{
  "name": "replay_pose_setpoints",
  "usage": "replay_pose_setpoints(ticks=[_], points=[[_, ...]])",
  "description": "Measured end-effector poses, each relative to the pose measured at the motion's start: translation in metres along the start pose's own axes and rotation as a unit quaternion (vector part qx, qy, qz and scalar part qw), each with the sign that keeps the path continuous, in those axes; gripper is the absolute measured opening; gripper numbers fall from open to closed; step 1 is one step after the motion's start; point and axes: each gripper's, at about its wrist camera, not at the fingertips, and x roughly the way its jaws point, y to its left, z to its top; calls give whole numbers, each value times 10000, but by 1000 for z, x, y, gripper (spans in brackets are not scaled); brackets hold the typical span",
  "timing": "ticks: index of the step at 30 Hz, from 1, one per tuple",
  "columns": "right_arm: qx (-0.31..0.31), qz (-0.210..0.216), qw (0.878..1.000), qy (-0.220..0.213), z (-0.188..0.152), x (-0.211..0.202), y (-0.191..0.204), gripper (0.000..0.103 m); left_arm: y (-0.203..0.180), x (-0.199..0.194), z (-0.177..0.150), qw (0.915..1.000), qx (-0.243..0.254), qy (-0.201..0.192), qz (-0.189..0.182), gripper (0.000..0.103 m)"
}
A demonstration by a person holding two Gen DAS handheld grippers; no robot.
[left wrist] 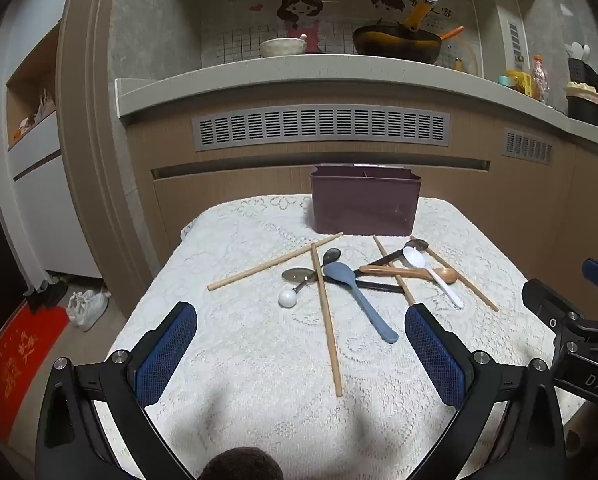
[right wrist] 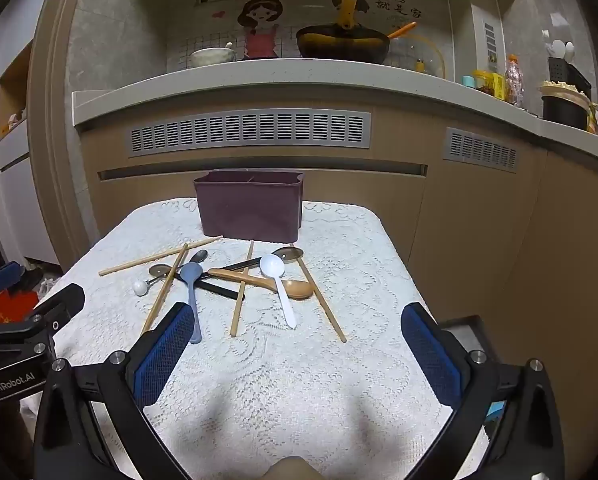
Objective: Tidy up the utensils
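On the surface (left wrist: 259, 360), covered with a white lace cloth, the utensils lie scattered in a loose pile just in front of the purple holder (left wrist: 365, 204), which stands at the middle of the far edge. Toward the left edge, two wooden chopsticks (left wrist: 275, 262) cross each other, beside a metal spoon with a white ball end (left wrist: 295, 286). In the middle lies a blue spoon (left wrist: 359, 300), its handle pointing to the near edge, resting over black-handled spoons (left wrist: 379, 260). Further right, a brown wooden spoon (right wrist: 259, 280) lies under a white plastic spoon (right wrist: 279, 288), with two more chopsticks (right wrist: 323, 300) alongside.

The left gripper (left wrist: 301, 356) hovers released above the near edge, nothing between its blue pads. The right gripper (right wrist: 295, 356) likewise stands wide apart and empty over the near edge.
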Motion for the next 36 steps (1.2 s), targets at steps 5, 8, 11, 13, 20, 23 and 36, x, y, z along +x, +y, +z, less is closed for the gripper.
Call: replay_pose_setpoints(ticks=[5,8,11,13,20,23,36], points=[[8,20,10000,-13,0,1,1,103,-4,8,-13,10000,22,12,-8,103],[10,16,10000,-2,-1,2,2,103,-6,10,-16,10000,30,65,-15,103],[13,12,10000,-14,-4,4,11,103,-5,9,-8,9998,79,147,-69,103],[30,25,10000,-16,-4,3,9,103,-6,8,-8,9998,97,159,-71,103],[60,67,10000,34,-2,4,1,103,-8,10,-11,9997,109,212,-85,103],[59,64,10000,40,-2,4,1,103,-8,11,-11,9996,118,238,-103,103],[67,53,10000,23,-2,5,1,103,-7,13,-10,9994,99,296,-124,103]])
